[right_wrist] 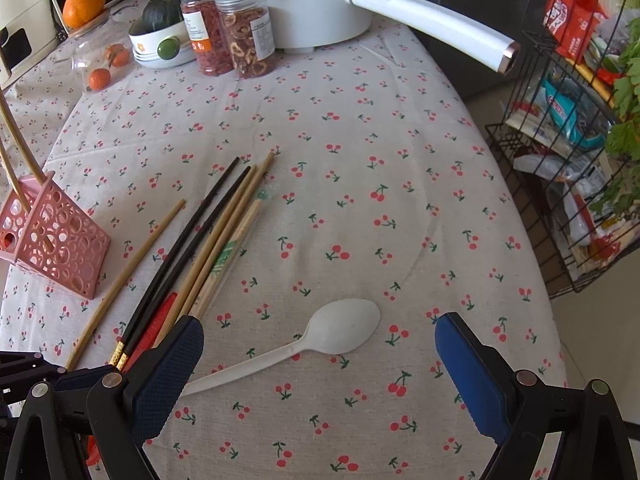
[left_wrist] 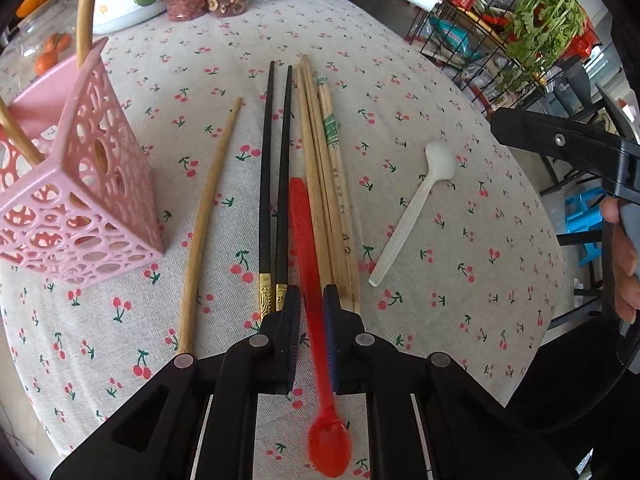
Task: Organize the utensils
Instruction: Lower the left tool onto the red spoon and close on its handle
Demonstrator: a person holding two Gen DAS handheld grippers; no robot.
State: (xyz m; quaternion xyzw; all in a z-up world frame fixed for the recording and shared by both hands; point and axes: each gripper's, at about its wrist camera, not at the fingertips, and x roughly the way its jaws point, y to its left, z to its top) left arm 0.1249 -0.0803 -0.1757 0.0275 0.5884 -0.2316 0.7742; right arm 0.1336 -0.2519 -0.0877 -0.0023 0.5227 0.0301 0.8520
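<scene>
Chopsticks stand in pink holder; left fingers grasp red spoon, right fingers spread.

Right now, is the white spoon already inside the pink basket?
No, the white spoon lies flat on the cherry tablecloth between the open right gripper fingers, well apart from the pink basket.

Home kitchen: tablecloth, cooker, jars

Red spoon partly hidden between left gripper pads; pink holder cut off at frame edge.
</scene>
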